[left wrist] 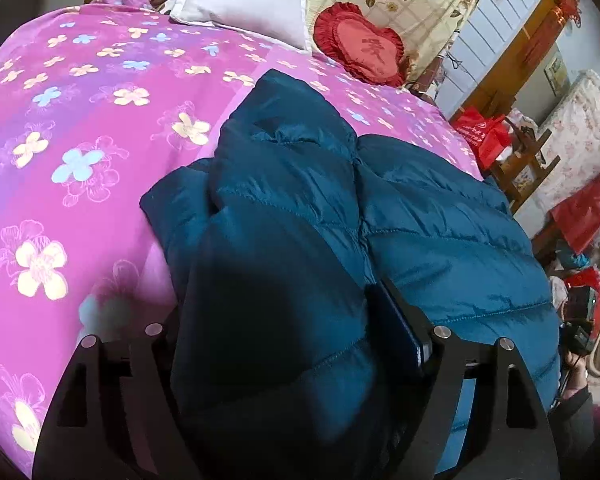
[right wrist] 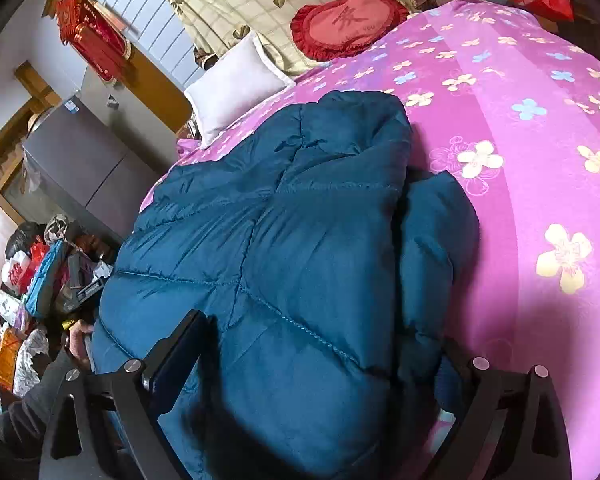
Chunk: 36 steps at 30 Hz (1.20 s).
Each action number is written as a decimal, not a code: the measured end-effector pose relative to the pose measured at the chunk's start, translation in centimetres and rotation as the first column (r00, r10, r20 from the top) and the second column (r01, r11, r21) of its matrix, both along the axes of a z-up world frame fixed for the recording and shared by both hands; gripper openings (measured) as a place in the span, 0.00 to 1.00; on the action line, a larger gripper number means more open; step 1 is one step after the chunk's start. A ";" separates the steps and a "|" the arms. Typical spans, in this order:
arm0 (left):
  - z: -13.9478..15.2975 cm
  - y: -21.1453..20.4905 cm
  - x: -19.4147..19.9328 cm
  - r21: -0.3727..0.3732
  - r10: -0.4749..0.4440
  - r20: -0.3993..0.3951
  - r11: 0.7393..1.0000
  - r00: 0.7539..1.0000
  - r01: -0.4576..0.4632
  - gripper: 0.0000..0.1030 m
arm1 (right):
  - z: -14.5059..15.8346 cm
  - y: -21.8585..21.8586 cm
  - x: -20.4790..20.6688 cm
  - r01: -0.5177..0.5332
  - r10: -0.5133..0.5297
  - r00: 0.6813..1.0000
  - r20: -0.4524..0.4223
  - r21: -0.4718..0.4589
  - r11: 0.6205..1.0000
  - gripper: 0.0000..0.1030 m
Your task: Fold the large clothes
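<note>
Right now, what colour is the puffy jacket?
Dark teal blue jacket, clearest in the right wrist view.

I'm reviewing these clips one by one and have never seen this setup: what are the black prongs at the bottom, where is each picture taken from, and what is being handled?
No robot here: a person holds a two-finger gripper in each hand, each with a fisheye camera looking along its fingers. One picture comes from the left gripper, the other from the right gripper. The prongs are those fingers. A teal padded jacket lies partly folded on a pink flowered bedspread, near a white pillow and red heart cushion. Both grippers straddle thick folds of jacket; whether they squeeze it I cannot tell.
</note>
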State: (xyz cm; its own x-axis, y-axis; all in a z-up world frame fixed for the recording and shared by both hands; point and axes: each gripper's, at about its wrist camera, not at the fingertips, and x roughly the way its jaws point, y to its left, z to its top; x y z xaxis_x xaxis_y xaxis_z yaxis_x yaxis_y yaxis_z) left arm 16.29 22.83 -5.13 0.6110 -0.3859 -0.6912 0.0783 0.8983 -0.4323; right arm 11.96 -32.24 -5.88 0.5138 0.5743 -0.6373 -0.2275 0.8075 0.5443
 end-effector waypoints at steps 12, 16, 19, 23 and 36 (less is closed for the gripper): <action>0.9 -1.7 -1.1 0.134 0.062 0.079 0.988 0.995 -0.072 0.41 | 1.7 2.5 0.8 0.014 -0.008 0.999 0.033 -0.180 0.984 0.41; 2.5 -5.0 -2.5 0.367 0.072 0.176 0.921 0.982 -0.133 0.21 | 4.2 3.6 -0.7 0.107 -0.063 0.984 0.167 -0.274 0.956 0.26; 4.3 -6.1 -3.2 0.396 0.107 0.219 0.899 0.970 -0.189 0.17 | 6.3 4.7 -2.2 0.212 -0.113 0.953 0.281 -0.354 0.911 0.23; 7.7 -6.2 -2.7 0.325 0.128 0.266 0.921 0.956 -0.214 0.16 | 9.6 6.3 -3.5 0.346 -0.111 0.879 0.463 -0.461 0.817 0.22; 8.9 -11.0 8.1 0.420 0.055 0.274 0.891 0.960 -0.171 0.21 | 10.5 1.2 5.6 0.443 -0.215 0.843 0.493 -0.411 0.797 0.23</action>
